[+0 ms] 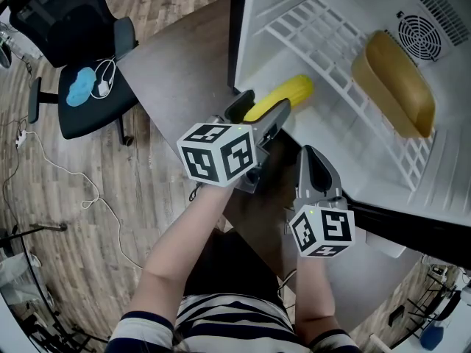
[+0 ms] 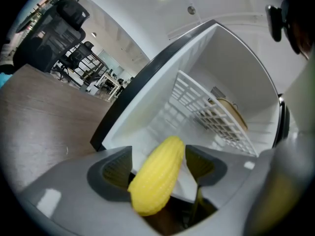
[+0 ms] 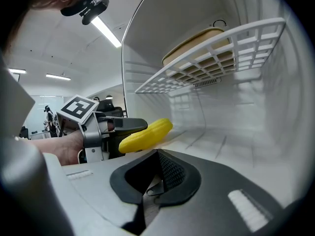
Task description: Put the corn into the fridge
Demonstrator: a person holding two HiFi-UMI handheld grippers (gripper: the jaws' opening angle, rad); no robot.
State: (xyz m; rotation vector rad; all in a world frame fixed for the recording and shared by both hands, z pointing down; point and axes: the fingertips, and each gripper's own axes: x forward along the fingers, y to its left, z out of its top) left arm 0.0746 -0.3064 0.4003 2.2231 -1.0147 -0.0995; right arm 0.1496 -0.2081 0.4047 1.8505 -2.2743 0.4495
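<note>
On my left, the left gripper (image 1: 260, 111) pinches the bumpy yellow corn (image 1: 285, 94) between its ribbed grey pads. The cob's rounded tip pokes past the fridge (image 1: 254, 6) rim, over the smooth white floor inside. My right gripper (image 1: 315, 160) sits just beside, its jaws pressed together on nothing. Further right, a white lattice shelf (image 1: 331, 43) carries a tan oval dish (image 1: 394, 83).

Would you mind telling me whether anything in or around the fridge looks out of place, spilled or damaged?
Nothing stands out. The corn is held cleanly in the left tool at the fridge opening. The white shelf looks properly seated, the tan dish rests on it, and I see no spills.
</note>
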